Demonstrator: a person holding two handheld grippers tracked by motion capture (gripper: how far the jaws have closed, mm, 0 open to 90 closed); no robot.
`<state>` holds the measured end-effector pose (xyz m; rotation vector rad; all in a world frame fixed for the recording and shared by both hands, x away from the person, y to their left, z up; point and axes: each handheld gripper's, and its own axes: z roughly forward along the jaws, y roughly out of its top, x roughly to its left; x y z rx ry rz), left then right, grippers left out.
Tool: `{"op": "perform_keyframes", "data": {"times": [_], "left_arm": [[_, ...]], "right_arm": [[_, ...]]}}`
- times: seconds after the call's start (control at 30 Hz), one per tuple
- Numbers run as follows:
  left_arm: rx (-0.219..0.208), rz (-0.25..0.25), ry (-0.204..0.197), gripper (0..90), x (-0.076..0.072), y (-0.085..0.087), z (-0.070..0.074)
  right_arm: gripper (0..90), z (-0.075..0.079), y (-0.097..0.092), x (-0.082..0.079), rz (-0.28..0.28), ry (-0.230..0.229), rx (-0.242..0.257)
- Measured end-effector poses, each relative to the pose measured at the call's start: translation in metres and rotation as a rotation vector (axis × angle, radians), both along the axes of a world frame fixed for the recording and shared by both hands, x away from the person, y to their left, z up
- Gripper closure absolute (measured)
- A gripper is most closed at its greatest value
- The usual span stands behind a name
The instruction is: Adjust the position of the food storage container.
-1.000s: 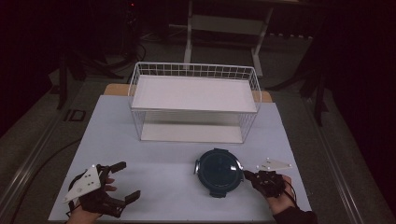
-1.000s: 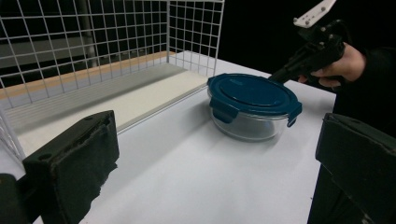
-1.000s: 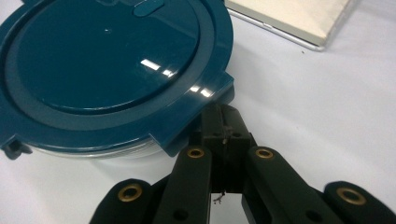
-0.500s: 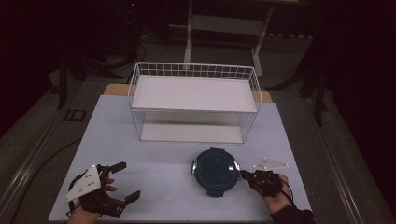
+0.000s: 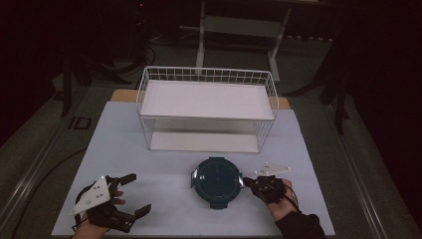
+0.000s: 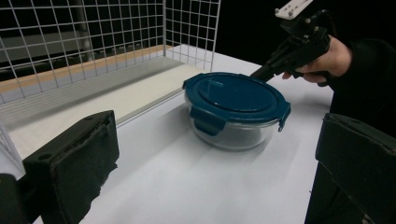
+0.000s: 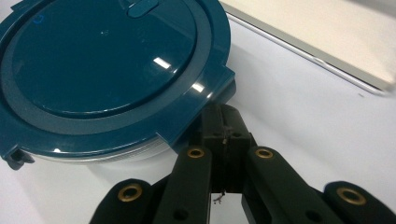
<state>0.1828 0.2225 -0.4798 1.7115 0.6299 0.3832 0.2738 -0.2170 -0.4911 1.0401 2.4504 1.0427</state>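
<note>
A round glass container with a dark teal clip-on lid (image 5: 216,181) (image 6: 233,105) (image 7: 107,70) stands on the white table, front of centre. My right gripper (image 5: 246,183) (image 6: 257,73) (image 7: 224,121) is shut, with nothing between its jaws. Its tips sit against the container's right side, just under a lid tab. My left gripper (image 5: 139,192) (image 6: 215,177) rests open at the front left of the table, well apart from the container, jaws pointing towards it.
A white wire basket (image 5: 206,74) (image 6: 93,37) with a white board inside stands at the back of the table (image 5: 164,199), behind the container. Dark floor and stand legs lie beyond the table's edges.
My right gripper has slid to the left with its tips against the container, and the container has shifted left with it. The left gripper has stayed put.
</note>
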Motion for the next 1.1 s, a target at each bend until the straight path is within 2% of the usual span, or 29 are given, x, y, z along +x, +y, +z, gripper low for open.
{"op": "perform_keyframes", "data": {"times": [0.3,0.67,0.77,0.93,1.07,1.1], "left_arm": [[0.007,-0.007,0.006,0.0,0.001,-0.001,-0.001],[0.010,-0.010,0.010,0.0,0.001,-0.001,-0.001],[0.007,-0.009,0.012,0.0,0.001,-0.001,-0.002],[-0.001,-0.007,0.019,0.0,0.001,0.001,-0.001],[-0.009,-0.011,0.026,0.0,0.001,0.001,-0.001],[-0.013,-0.012,0.029,0.0,0.001,0.001,-0.001]], "right_arm": [[90.0,-0.001,0.034,0.004,0.073,0.015,0.015],[90.0,-0.001,0.070,0.002,0.147,0.022,0.025],[90.0,-0.001,0.074,0.002,0.159,0.014,0.013],[89.7,-0.002,0.071,0.000,0.155,0.009,0.034],[76.0,0.004,0.067,-0.004,0.167,-0.028,0.066],[68.9,0.006,0.065,-0.004,0.165,-0.035,0.082]]}}
